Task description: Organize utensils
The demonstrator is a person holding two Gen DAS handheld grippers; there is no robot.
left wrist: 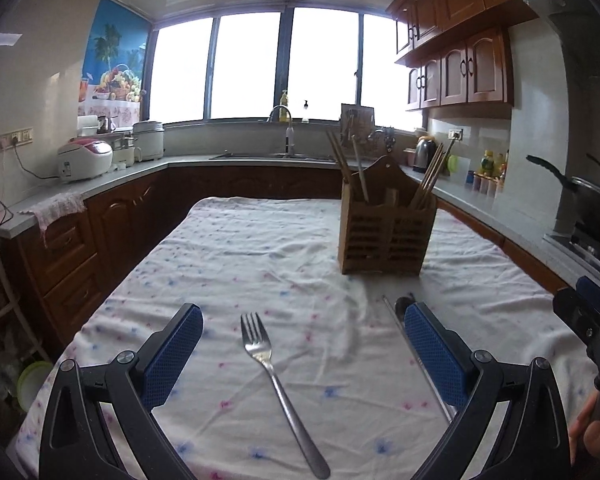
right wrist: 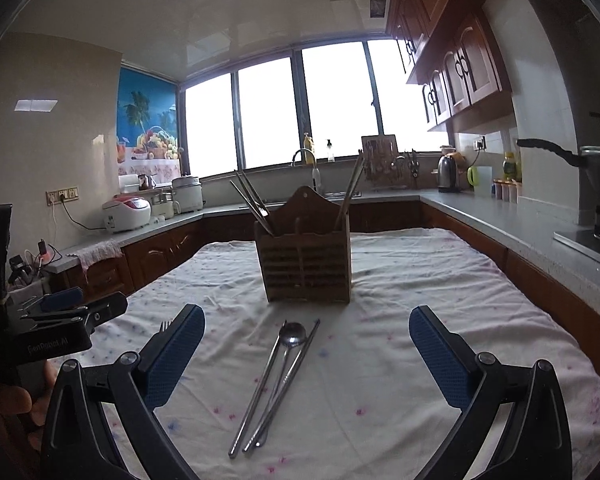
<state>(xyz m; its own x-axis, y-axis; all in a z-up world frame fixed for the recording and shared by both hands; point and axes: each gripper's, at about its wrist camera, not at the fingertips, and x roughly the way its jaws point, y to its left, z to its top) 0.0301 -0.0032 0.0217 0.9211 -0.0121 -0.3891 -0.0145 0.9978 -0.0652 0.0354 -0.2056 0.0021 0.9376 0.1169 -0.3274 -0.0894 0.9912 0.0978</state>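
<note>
My left gripper (left wrist: 303,350) is spread wide over the fork (left wrist: 278,384). My right gripper (right wrist: 307,350) is spread over the spoon (right wrist: 286,360) and what look like metal chopsticks (right wrist: 276,388). The wooden holder (right wrist: 305,266) stands at 12 o'clock, some sticks already inside. Three things are left on the cloth (left wrist: 260,248).

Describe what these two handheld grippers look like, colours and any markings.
Both are black jointed linkages with silver pivot bolts and blue, dimple-textured finger pads. The left gripper body, seen from the right gripper camera, carries pale lettering, partly illegible. No cables visible.
</note>
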